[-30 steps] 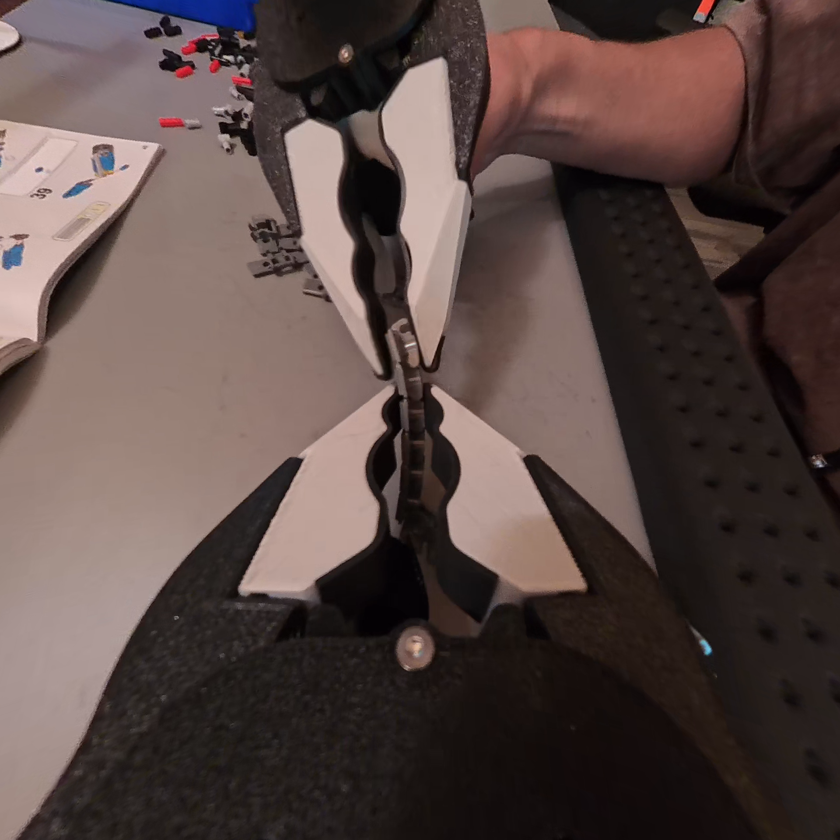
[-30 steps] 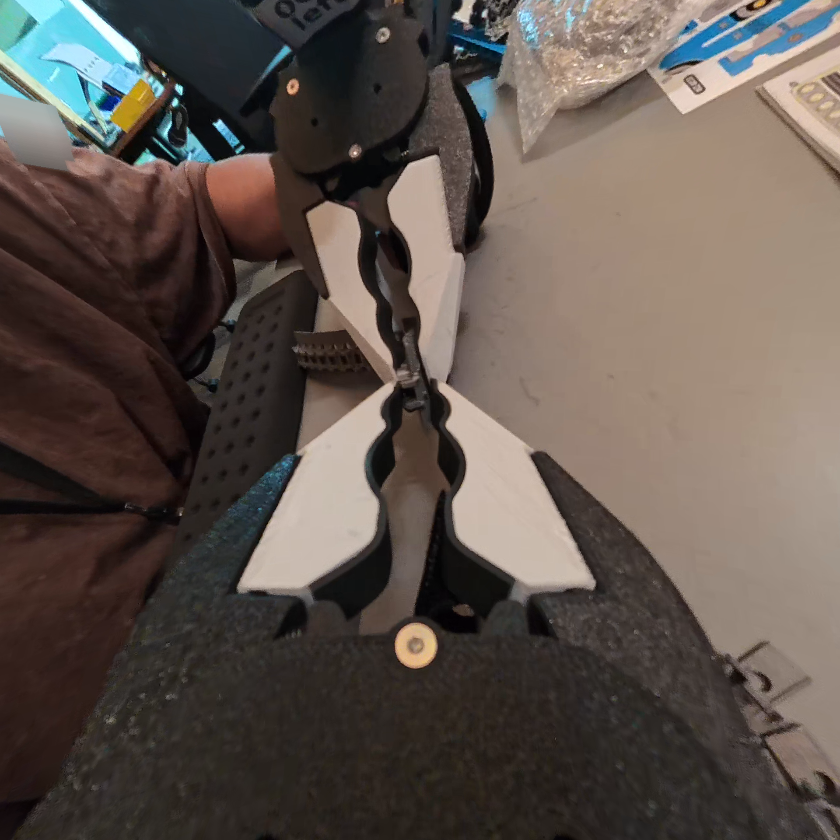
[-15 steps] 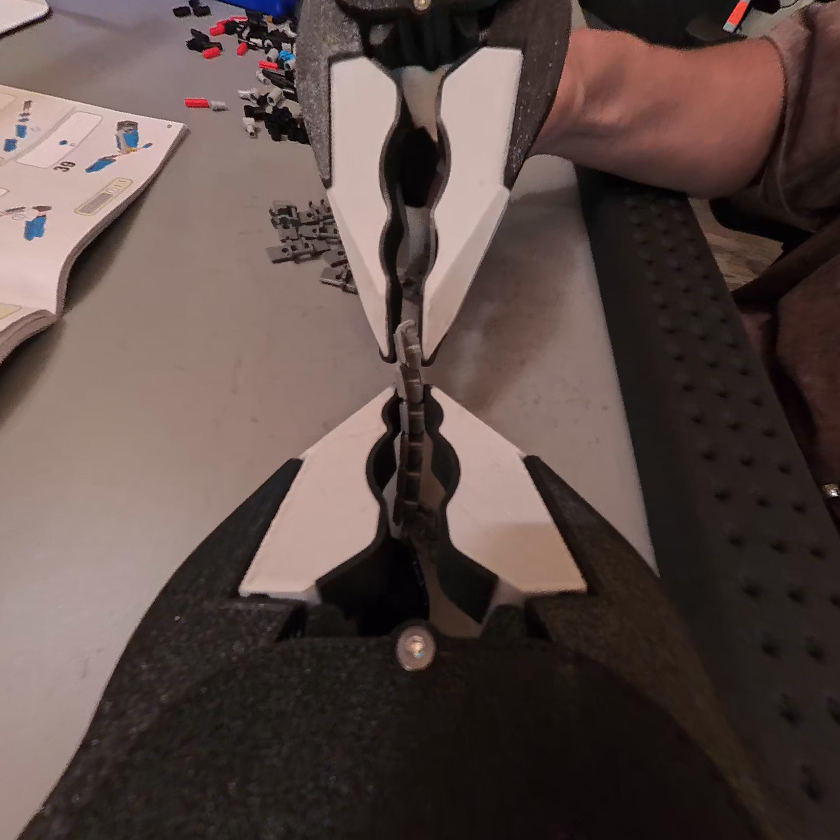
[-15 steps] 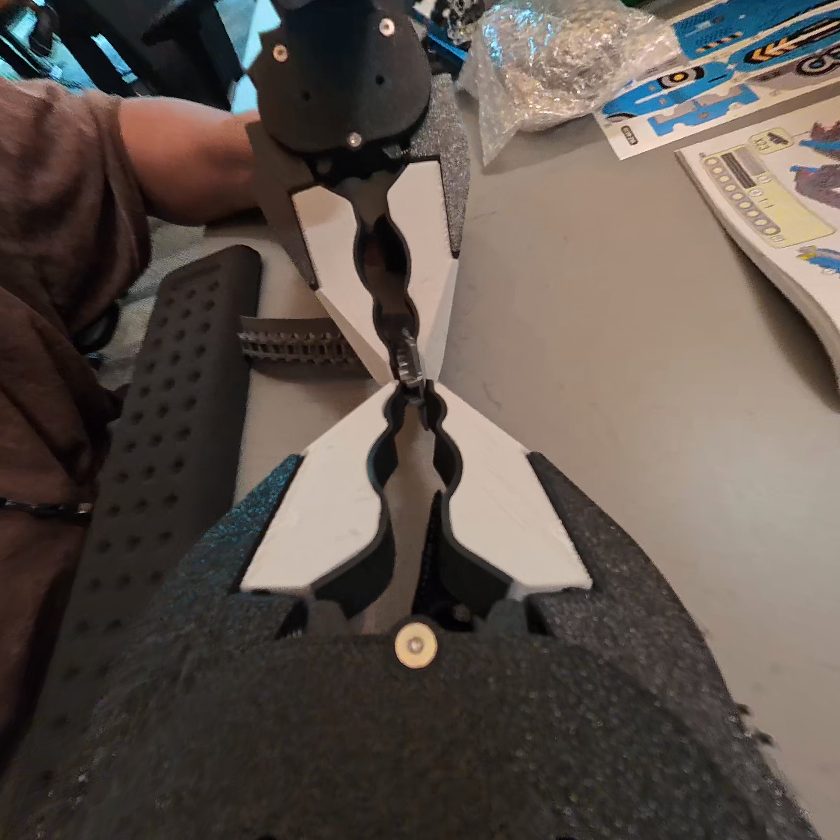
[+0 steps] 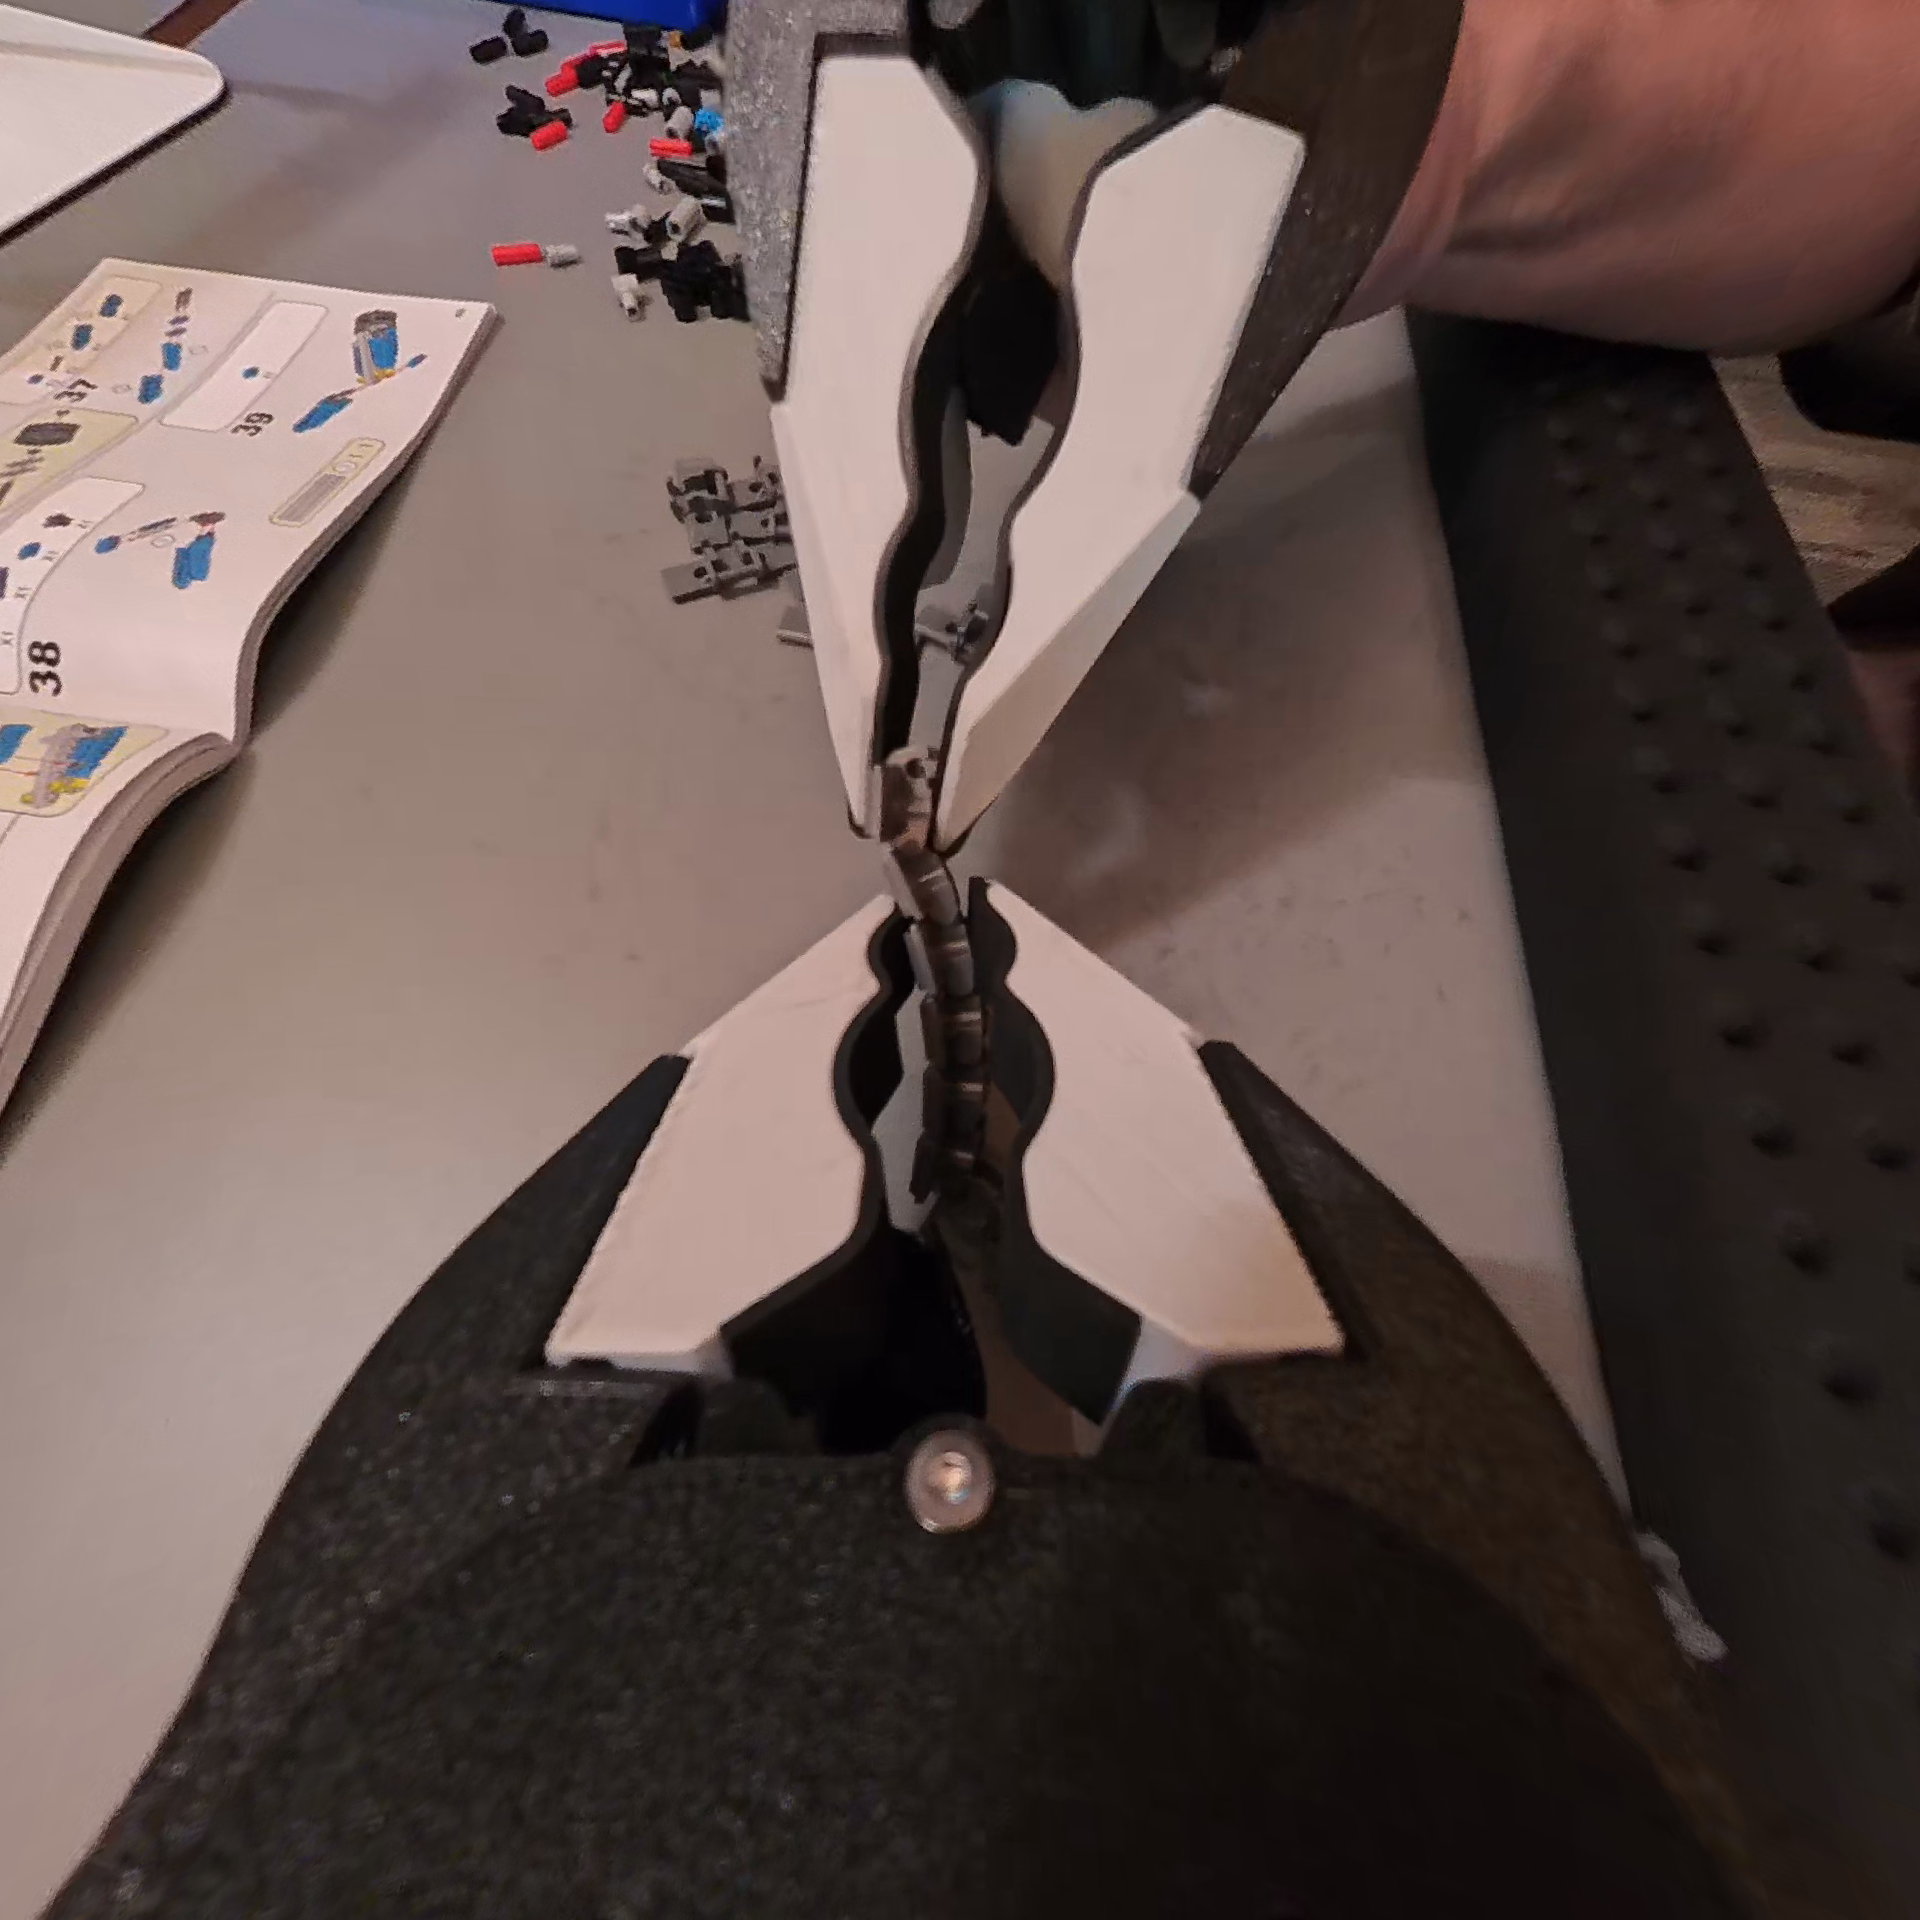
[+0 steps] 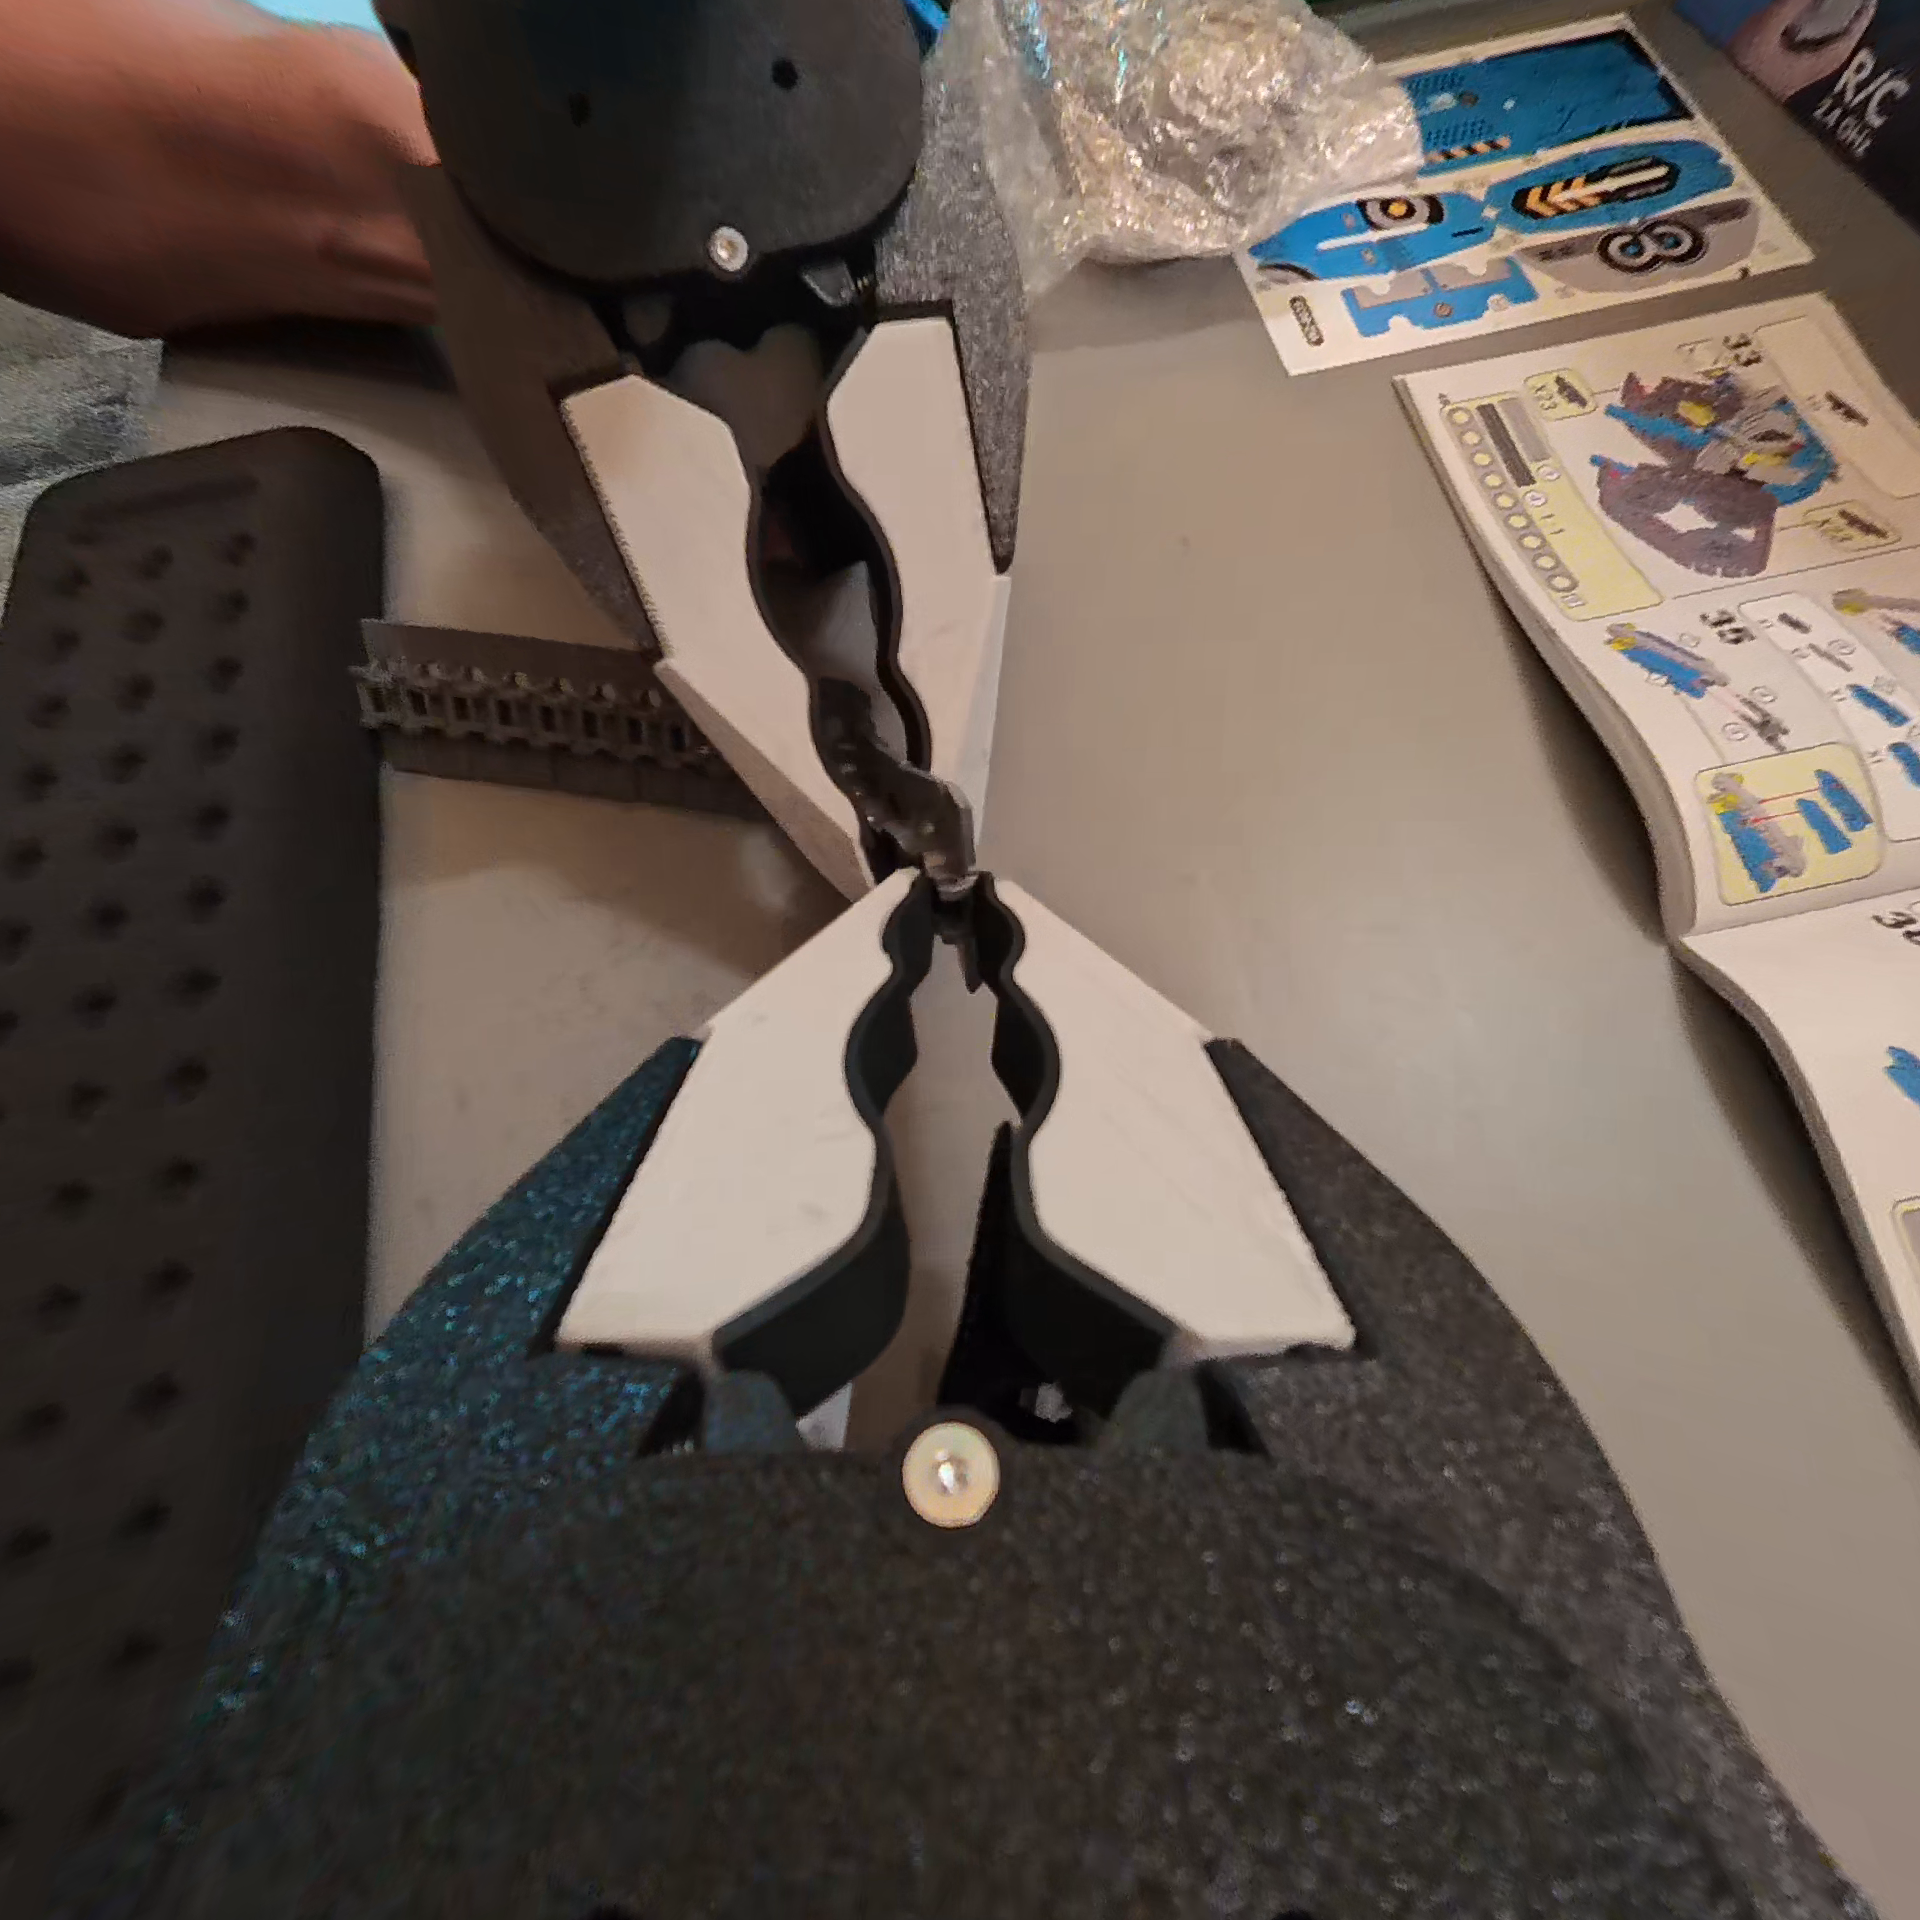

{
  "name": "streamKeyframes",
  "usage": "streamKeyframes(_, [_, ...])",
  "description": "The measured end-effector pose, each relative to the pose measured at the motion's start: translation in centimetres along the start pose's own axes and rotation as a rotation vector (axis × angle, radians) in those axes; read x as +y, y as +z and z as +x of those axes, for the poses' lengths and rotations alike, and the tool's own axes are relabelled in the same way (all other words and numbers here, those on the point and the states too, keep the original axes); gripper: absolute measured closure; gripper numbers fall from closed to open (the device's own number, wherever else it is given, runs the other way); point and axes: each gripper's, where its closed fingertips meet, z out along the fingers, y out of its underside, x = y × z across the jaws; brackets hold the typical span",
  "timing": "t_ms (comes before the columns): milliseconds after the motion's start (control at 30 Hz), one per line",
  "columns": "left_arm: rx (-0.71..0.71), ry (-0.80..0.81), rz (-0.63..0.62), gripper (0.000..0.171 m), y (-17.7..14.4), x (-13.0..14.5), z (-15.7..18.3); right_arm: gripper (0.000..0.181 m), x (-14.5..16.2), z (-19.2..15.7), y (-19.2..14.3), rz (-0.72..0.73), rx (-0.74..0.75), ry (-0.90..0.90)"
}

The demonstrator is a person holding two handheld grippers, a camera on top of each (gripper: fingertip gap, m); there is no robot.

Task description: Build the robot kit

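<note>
My left gripper (image 5: 933,899) is shut on a short chain of grey track links (image 5: 951,997) that runs back between its white fingers. My right gripper (image 5: 902,826) comes in from above, tip to tip with it, and is shut on a single grey link (image 5: 906,790) that touches the chain's end. In the right wrist view my right gripper (image 6: 951,891) pinches that link at its tips. The left gripper (image 6: 914,842) faces it with the chain (image 6: 873,758) between its fingers. A longer assembled track strip (image 6: 540,717) lies flat on the table behind.
An open instruction booklet (image 5: 208,499), loose black and red parts (image 5: 644,156) and spare grey links (image 5: 727,530) lie on the grey table. A black dimpled mat (image 5: 1714,935) runs along the table edge. A plastic bag (image 6: 1174,114) and a sticker sheet (image 6: 1517,229) lie farther off. The tips of both grippers are at nearly the same place.
Both grippers stay tip to tip on the link and chain. The pair has turned and shifted over the table, and the right gripper now looms closer and tilted in the left view.
</note>
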Motion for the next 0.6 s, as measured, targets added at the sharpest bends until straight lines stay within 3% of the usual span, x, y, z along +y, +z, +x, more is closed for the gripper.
streamKeyframes(133, [-0.001,-0.001,0.001,0.164,0.0,0.0,-0.2,0.175,0.0,0.2,0.1,0.015,-0.024,0.073])
streamKeyframes(400, [0.152,-0.136,0.061,0.165,-0.6,-0.7,0.6,0.166,-0.2,-0.3,-0.9,0.089,-0.195,0.178])
streamKeyframes(600, [0.166,-0.157,0.075,0.165,-0.8,-0.8,0.6,0.176,-0.2,-0.2,-1.0,0.109,-0.185,0.139])
